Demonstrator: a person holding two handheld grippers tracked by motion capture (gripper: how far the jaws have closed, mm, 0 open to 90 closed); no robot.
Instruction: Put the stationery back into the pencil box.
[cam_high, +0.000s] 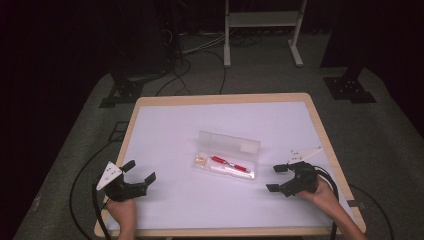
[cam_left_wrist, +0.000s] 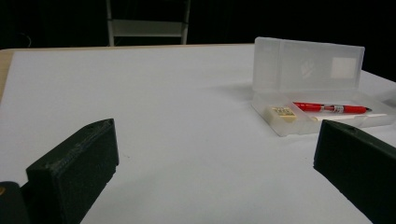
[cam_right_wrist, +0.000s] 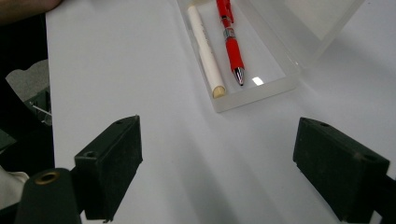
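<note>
A clear plastic pencil case (cam_high: 227, 156) lies open in the middle of the white table, its lid (cam_left_wrist: 308, 64) standing upright at the back. Inside rest a red pen (cam_left_wrist: 331, 108) (cam_right_wrist: 231, 42), a white stick (cam_right_wrist: 205, 51) and a small beige eraser (cam_left_wrist: 282, 112). My left gripper (cam_high: 138, 171) sits open near the front left, apart from the case, nothing between its jaws. My right gripper (cam_high: 276, 178) stands open at the front right, its jaws pointing toward the case's near end (cam_right_wrist: 254, 95), empty as well.
The white tabletop (cam_high: 170, 130) has a wooden rim (cam_high: 225, 98). Beyond it on the dark carpet stand a white frame (cam_high: 262, 22), black stand bases (cam_high: 350, 87) and loose cables (cam_high: 175, 75). A person's hands hold both grippers at the front edge.
</note>
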